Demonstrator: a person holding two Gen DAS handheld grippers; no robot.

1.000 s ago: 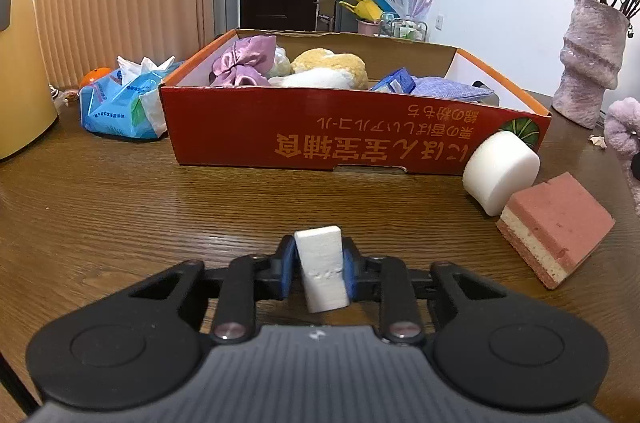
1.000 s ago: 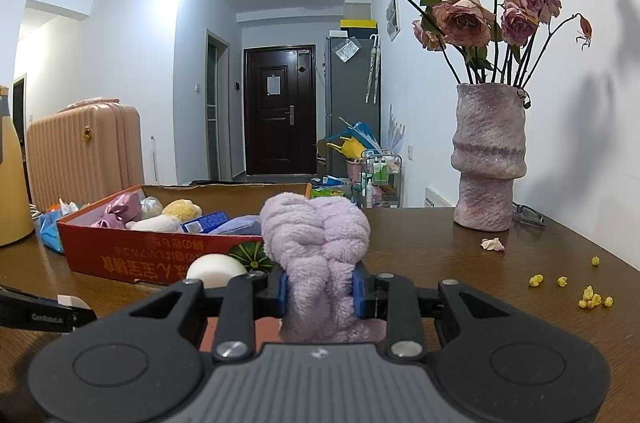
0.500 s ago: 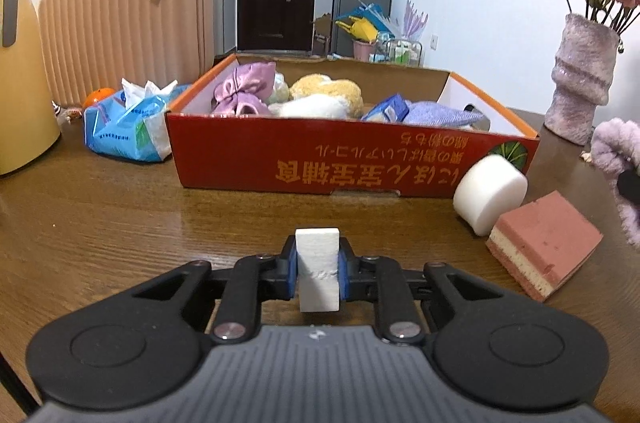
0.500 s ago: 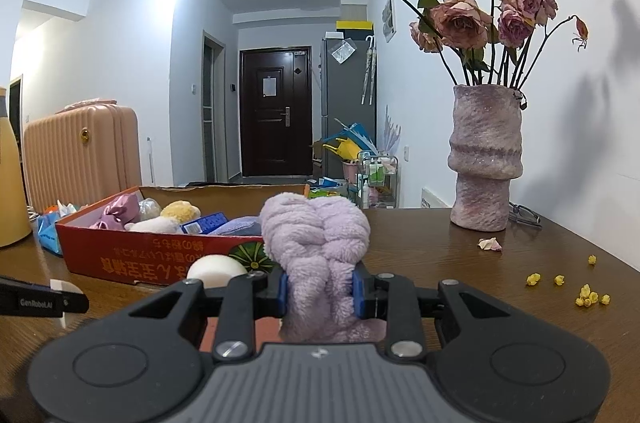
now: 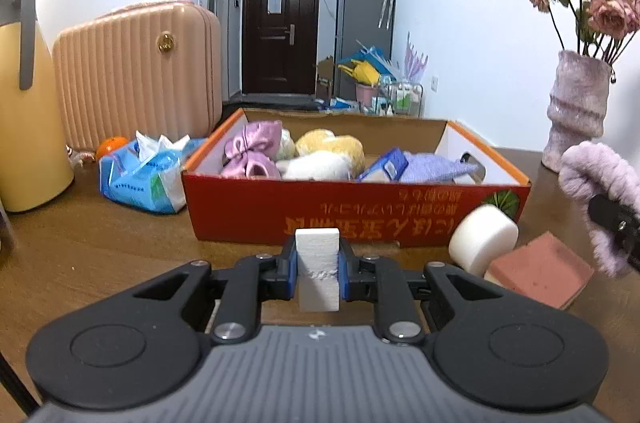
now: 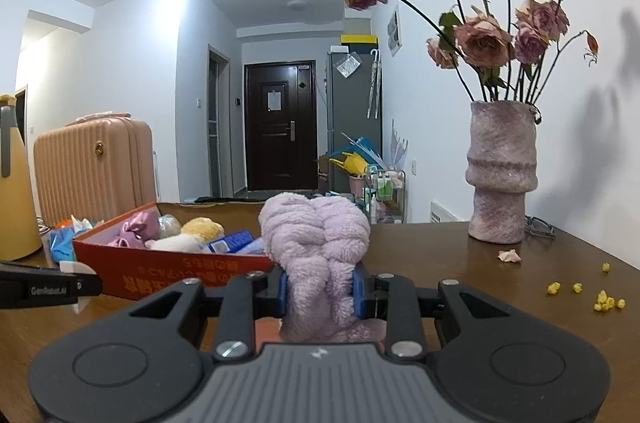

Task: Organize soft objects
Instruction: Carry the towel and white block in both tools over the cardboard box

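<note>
My left gripper [image 5: 317, 269] is shut on a white foam block [image 5: 317, 255], held above the table in front of the red cardboard box [image 5: 320, 211]. My right gripper [image 6: 320, 289] is shut on a fluffy purple plush [image 6: 316, 243]; the plush also shows at the right edge of the left wrist view [image 5: 600, 183]. The box holds several soft items: a pink satin bow [image 5: 250, 147], a yellow plush [image 5: 332, 145], a white plush and a lilac cloth. A white foam cylinder [image 5: 482, 239] and a pink sponge [image 5: 540, 273] lie on the table by the box's right corner.
A blue tissue pack [image 5: 144, 175], an orange [image 5: 112, 145], a pink suitcase [image 5: 136, 71] and a yellow jug [image 5: 28, 103] stand left of the box. A vase of dried roses [image 6: 500, 175] stands at the back right. Yellow crumbs [image 6: 600, 297] lie on the table.
Both grippers have risen with their loads. The left view now looks more level at the box, and the foam block sits straighter between the fingers.
</note>
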